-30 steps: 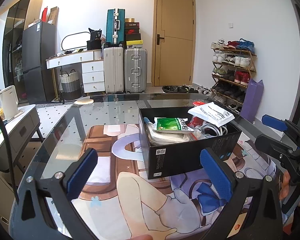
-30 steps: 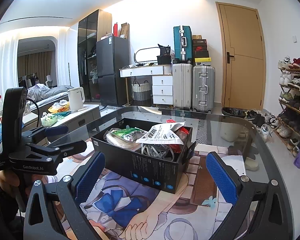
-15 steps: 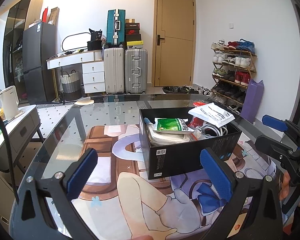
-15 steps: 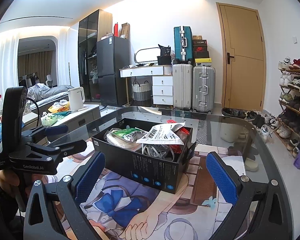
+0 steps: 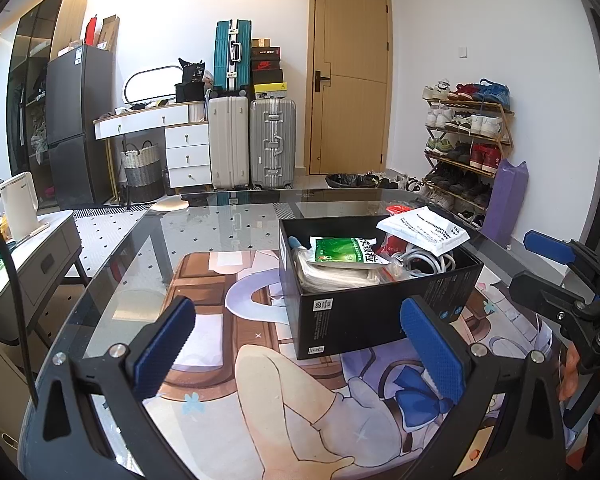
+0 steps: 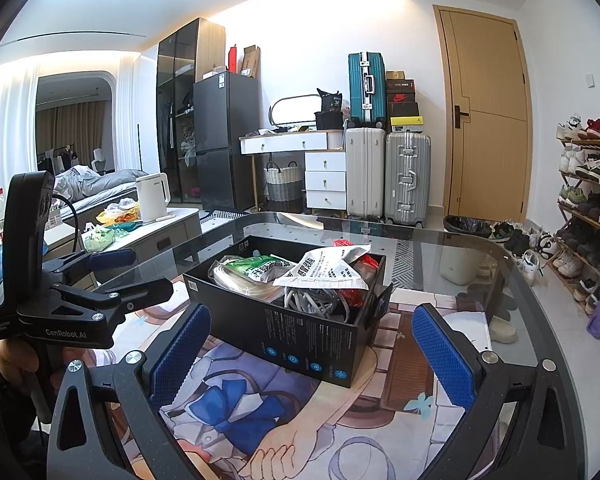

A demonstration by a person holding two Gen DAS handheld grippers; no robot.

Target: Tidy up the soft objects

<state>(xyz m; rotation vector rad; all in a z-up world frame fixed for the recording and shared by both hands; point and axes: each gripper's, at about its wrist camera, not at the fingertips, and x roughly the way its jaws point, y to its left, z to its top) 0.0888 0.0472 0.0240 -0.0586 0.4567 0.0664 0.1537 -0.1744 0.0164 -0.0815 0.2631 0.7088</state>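
A black cardboard box stands on the glass table, on an anime-print mat. It holds a green packet, a white printed pouch, coiled white cables, a clear bag and something red. My left gripper is open and empty, just short of the box's near wall. My right gripper is open and empty, near the box's front corner. Each gripper shows in the other's view, the right and the left.
The glass table edge curves at the far side. A low cabinet with a white kettle stands to the left. Suitcases, a drawer unit, a door and a shoe rack line the far wall.
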